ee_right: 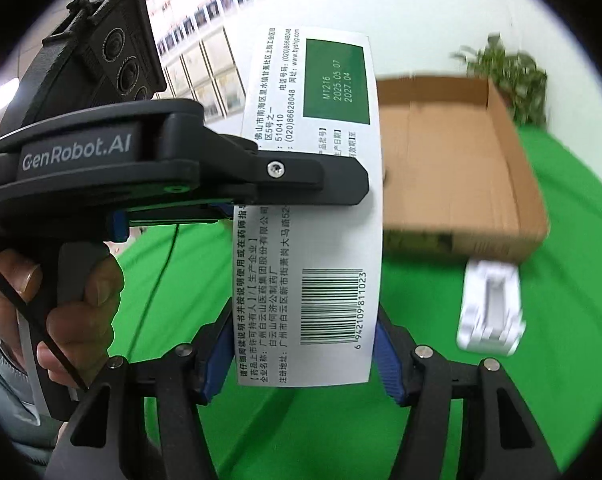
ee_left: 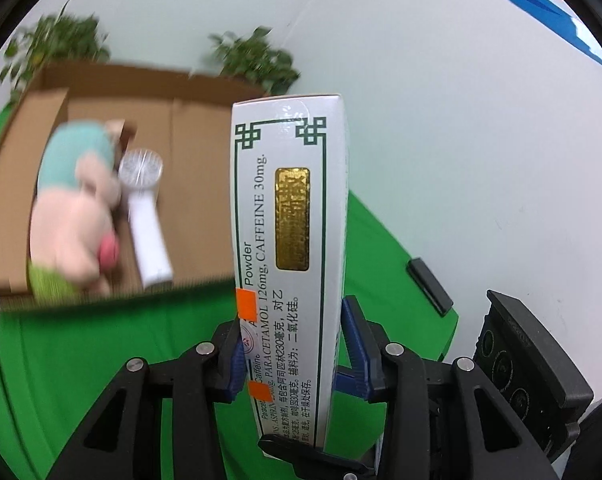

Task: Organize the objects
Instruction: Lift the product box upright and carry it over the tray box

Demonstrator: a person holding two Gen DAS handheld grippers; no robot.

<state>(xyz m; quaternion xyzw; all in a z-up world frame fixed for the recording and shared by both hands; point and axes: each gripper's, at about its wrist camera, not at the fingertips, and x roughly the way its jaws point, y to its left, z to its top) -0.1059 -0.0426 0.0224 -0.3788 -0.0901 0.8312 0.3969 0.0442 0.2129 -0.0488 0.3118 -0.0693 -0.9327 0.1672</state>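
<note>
Medicine box [ee_left: 289, 240], stiff glossy card, is held off the green bench [ee_left: 101, 360] by both tongs: left tongs [ee_left: 291, 354] pinch its narrow faces, right tongs [ee_right: 307, 354] clamp the barcode end. I'd keep the grips level and lower it flat into the corrugated carton [ee_left: 197, 136], beside the plush [ee_left: 73, 216] and white fan [ee_left: 145, 216].

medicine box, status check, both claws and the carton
Left claw and right claw both shut on medicine box, lifted. Carton ahead, path clear.
</note>
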